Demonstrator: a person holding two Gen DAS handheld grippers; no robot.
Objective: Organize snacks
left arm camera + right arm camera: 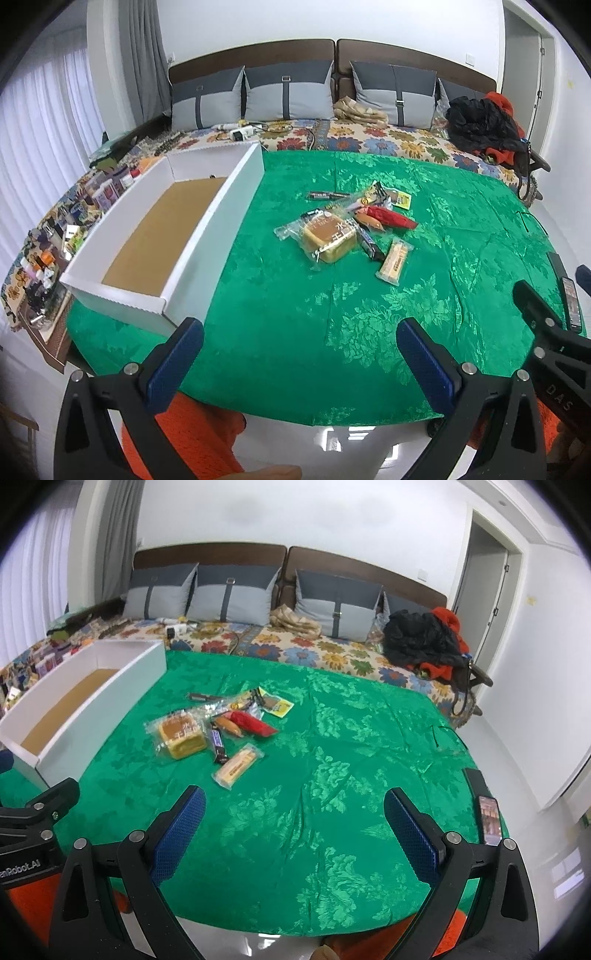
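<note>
At ten o'clock my white box (155,236) sits empty; every snack (328,236) lies piled on the green cloth (295,332). Left gripper (299,354) and right gripper (295,823) both spread, holding nothing.

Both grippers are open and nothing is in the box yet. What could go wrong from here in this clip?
1. The snacks lie overlapped: the dark chocolate bar is tucked against the clear-bagged bread loaf, so one grasp might drag both.
2. The glossy green cloth is wrinkled and could bunch under a low finger.
3. The white box with a brown floor sits on the cloth's left edge; a nudge may shift it.
</note>
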